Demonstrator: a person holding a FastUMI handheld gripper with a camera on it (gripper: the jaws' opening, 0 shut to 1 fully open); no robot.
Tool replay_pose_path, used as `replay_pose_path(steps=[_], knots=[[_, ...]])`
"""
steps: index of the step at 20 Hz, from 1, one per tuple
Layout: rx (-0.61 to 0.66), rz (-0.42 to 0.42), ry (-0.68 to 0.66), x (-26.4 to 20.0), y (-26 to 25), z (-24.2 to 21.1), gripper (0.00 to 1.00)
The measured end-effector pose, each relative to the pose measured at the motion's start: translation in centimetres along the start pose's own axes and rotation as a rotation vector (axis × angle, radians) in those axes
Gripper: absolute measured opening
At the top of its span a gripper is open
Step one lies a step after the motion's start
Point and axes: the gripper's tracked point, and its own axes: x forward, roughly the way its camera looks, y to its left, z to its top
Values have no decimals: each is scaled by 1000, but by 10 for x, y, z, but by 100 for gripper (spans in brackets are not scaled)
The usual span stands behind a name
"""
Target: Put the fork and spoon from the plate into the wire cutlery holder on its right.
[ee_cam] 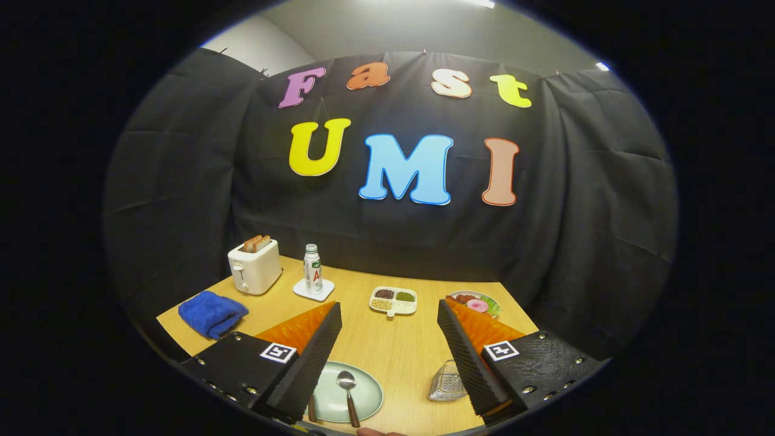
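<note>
The hand-held gripper (389,315) hangs wide open, holding nothing. Below its fingers, the spoon (348,392) lies on the plate (369,396); the wire holder (446,383) stands by the other finger. No pickup begun; lowering comes next.

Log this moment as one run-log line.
gripper: open, holding nothing | spoon: on plate | wire cutlery holder: right of plate | phase: pre-grasp

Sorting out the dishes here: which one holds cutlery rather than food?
The pale green plate between the open gripper's fingers: a spoon lies on it. The divided tray and far plate hold food.
</note>
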Motion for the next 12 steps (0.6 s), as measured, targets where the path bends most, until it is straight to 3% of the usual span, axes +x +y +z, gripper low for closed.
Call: replay_pose_path(steps=[6, 12], knots=[[-51, 59, 91, 8, 12, -31, 97], [-132, 176, 313, 17, 30, -100, 97]])
